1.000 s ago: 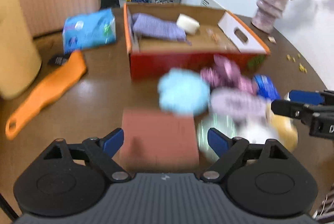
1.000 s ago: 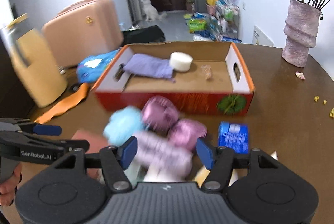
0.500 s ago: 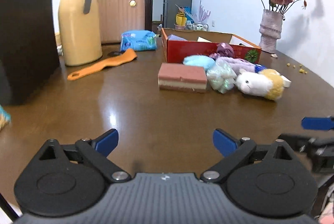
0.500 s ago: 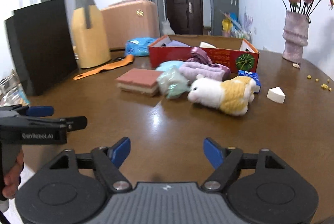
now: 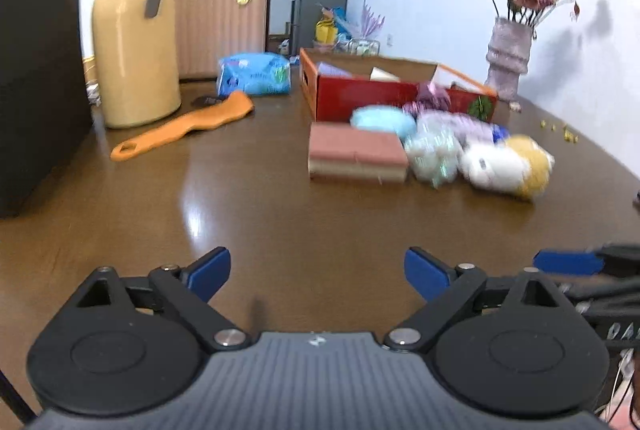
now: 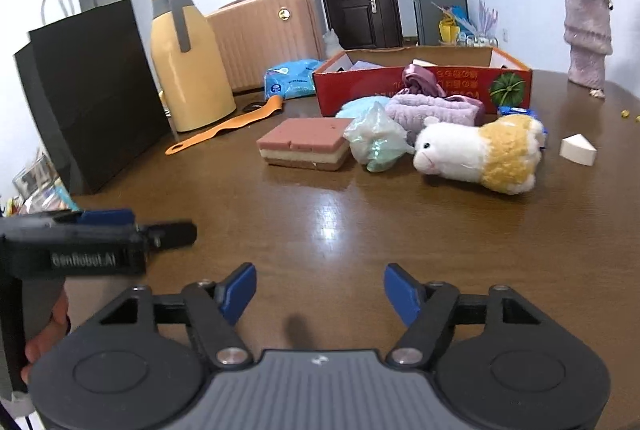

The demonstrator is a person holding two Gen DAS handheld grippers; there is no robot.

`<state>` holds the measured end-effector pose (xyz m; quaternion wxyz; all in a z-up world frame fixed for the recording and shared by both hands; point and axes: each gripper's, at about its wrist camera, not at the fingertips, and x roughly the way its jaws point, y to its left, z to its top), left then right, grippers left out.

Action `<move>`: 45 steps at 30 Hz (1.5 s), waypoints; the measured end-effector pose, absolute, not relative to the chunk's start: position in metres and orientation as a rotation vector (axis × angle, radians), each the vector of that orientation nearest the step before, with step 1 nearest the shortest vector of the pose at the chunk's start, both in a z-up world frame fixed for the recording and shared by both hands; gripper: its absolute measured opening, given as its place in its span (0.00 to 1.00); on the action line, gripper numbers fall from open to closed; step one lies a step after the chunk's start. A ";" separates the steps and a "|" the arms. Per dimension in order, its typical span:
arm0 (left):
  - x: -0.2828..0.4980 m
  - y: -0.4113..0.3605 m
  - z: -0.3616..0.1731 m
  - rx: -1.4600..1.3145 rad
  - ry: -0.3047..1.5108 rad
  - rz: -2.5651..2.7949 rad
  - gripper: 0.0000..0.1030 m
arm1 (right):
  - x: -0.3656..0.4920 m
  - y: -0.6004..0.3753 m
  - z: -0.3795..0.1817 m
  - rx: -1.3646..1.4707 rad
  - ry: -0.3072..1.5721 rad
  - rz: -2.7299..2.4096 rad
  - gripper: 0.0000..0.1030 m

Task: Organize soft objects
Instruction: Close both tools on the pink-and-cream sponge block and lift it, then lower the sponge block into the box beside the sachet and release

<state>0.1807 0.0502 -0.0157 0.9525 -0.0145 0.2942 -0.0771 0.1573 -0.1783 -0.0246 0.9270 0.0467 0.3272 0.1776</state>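
Brown and glossy, the round table (image 6: 328, 230) carries a heap of soft things in front of the red cardboard box (image 6: 424, 85). Nearest of them is the plush lamb (image 6: 476, 157), white at the head and yellow at the rump, lying on its side at about one o'clock from the right gripper (image 6: 320, 290). It looks light and squashy, so a pinch across the yellow middle should hold better than the rounded head. Touching its nose at eleven o'clock is a crinkly bag of pale green stuff (image 6: 374, 139), likely slippery and best taken by its bunched top. Left of that sits the layered pink sponge block (image 6: 306, 143), springy and easy to take across its short sides. Behind lie a lilac roll (image 6: 434, 111) and a blue puff (image 6: 358, 107). Both grippers are well short of the heap, with nothing between their pads: the left gripper (image 5: 318, 274) stands wide with its jaws closing slightly, the right one's jaws are closing too.
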 end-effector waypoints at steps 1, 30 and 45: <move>0.192 0.053 -0.013 -0.028 0.593 -0.172 0.90 | 0.167 -0.175 -0.025 0.105 0.668 0.366 0.59; 0.198 0.082 -0.029 -0.540 0.857 -0.318 0.30 | 0.187 -0.177 -0.026 0.335 0.829 0.486 0.23; 0.194 0.075 -0.039 -0.573 0.935 -0.376 0.29 | 0.192 -0.210 -0.035 0.462 0.893 0.515 0.27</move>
